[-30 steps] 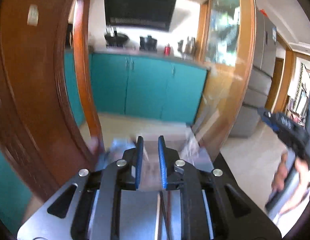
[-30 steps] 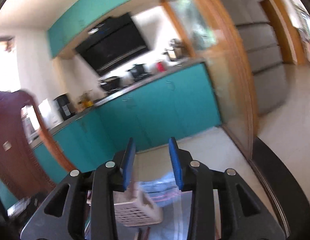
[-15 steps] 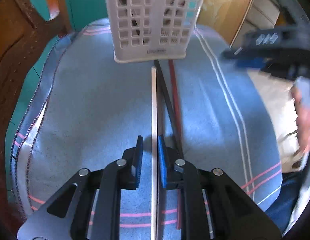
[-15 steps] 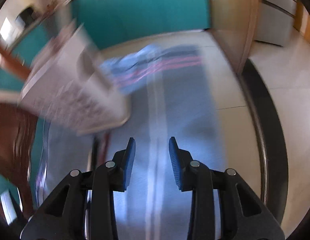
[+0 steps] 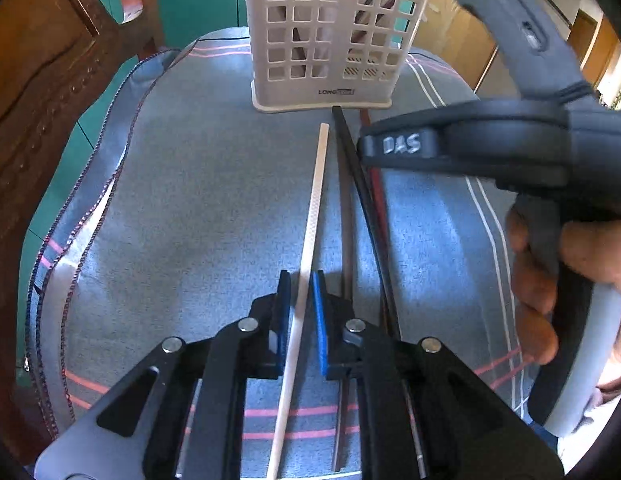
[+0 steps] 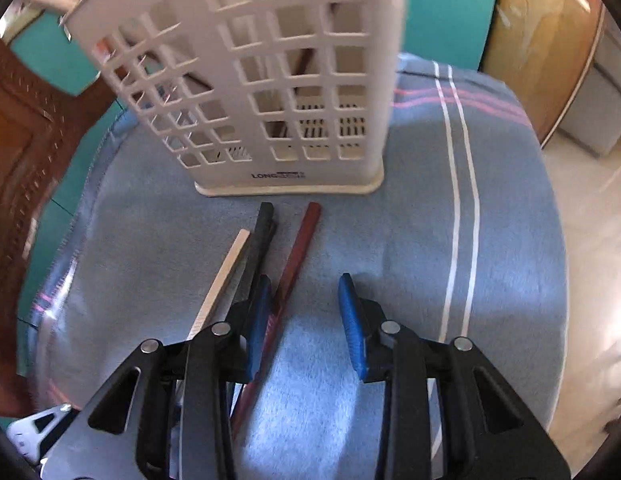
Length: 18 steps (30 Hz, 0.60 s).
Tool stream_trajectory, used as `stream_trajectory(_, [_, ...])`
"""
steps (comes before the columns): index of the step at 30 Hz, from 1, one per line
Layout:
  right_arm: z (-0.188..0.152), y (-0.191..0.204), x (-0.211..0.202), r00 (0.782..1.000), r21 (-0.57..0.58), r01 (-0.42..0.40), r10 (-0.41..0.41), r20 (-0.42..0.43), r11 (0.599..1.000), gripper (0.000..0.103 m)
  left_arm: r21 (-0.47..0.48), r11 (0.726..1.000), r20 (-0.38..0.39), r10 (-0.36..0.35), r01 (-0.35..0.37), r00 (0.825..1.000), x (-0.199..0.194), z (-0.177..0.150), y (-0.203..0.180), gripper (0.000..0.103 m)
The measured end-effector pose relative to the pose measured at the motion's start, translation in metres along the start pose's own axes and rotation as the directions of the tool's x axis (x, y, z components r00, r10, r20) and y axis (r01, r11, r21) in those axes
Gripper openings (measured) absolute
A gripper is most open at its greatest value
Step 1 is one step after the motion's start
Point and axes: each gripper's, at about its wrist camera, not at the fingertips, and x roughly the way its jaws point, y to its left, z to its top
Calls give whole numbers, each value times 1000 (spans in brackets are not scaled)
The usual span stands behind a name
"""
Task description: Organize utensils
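Both grippers had dropped from the kitchen view to the chopsticks on the desk.

The left gripper [image 5: 300, 312] was closing narrow fingers around the white chopstick [image 5: 312, 216]; the right gripper [image 6: 304, 320] hung half-open, empty, beside the red chopstick [image 6: 294, 268], before the basket [image 6: 270, 80] at the far edge.

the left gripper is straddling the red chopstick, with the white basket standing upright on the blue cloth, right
Not quite. The left wrist view shows the left gripper straddling the white chopstick, jaws closing on it, not the red one. The white basket does stand upright on the blue cloth.
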Motion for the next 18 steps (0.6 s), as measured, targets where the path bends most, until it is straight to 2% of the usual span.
stream_trajectory(1, [-1, 5, 1, 1000, -22, 16, -16, 7, 1000, 33, -5, 1000, -2, 0, 0, 1000, 0, 5, -2, 12])
stream_trajectory(2, [-2, 10, 1, 1000, -49, 29, -28, 14, 998, 21, -12, 1000, -5, 1, -1, 1000, 0, 6, -1, 10])
stream_trajectory(3, [-3, 14, 0, 999, -67, 35, -34, 11, 997, 14, -20, 1000, -9, 2, -2, 1000, -1, 5, 0, 8])
stream_trajectory(8, [-3, -5, -8, 999, -30, 4, -5, -52, 1000, 7, -50, 999, -44, 11, -13, 999, -4, 4, 12, 8])
stream_trajectory(13, [-12, -25, -26, 997, -71, 40, -45, -64, 997, 7, -41, 999, -62, -1, -2, 998, -3, 3, 18, 8])
stream_trajectory(18, [-10, -27, -21, 996, -69, 59, -63, -58, 996, 19, -20, 1000, -63, 13, -15, 998, 11, 29, 15, 16])
